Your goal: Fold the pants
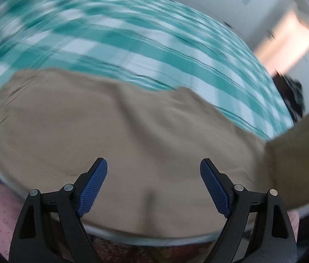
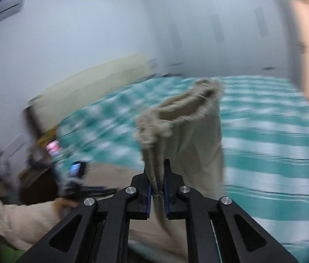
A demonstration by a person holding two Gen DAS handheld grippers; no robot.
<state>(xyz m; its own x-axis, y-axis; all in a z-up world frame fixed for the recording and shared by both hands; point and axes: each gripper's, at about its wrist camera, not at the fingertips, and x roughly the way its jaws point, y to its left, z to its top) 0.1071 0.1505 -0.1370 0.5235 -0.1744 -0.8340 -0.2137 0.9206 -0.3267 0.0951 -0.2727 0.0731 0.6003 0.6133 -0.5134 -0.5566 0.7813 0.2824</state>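
Beige pants (image 1: 115,135) are lying across a teal checked bedspread (image 1: 132,43), filling the 6 o'clock half below the left gripper (image 1: 153,164), whose tongs are spreading wide, empty. The right gripper (image 2: 157,164) is pinching a lifted pant leg (image 2: 189,131), frayed hem at 12 o'clock
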